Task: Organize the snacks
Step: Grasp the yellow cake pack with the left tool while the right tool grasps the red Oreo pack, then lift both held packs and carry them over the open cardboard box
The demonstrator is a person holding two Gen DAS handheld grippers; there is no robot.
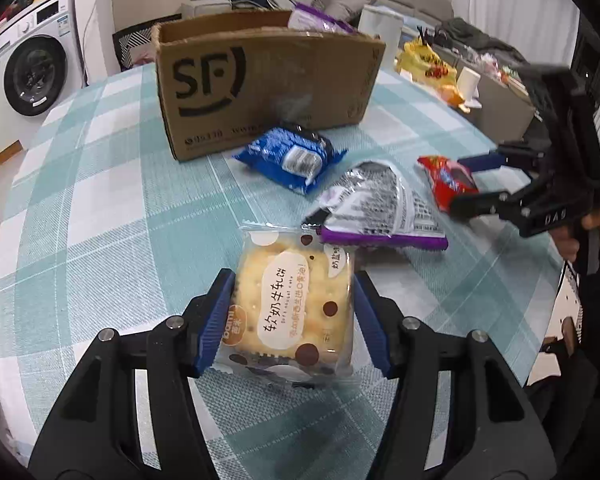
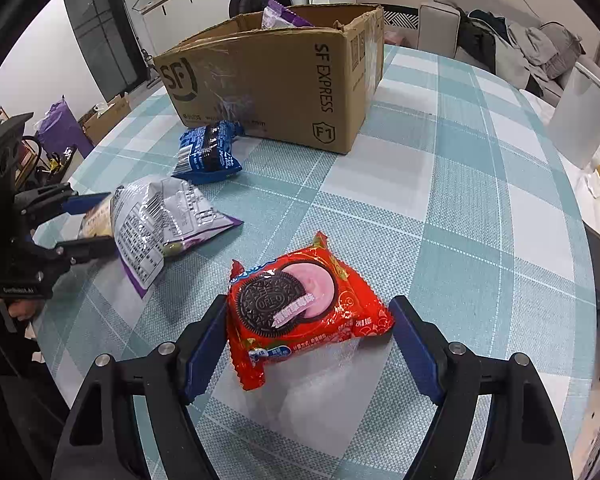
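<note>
Now the left gripper [image 1: 294,320] squeezes a yellow cracker pack [image 1: 292,304] on the checked table [image 1: 100,200]. Nearby, the right gripper [image 2: 310,350] tilts down, fingers spread loosely around a red cookie pack [image 2: 300,312], not pinching it.

box interior [image 2: 300,20] hidden, purple packet [image 2: 278,16] half-hidden
</note>
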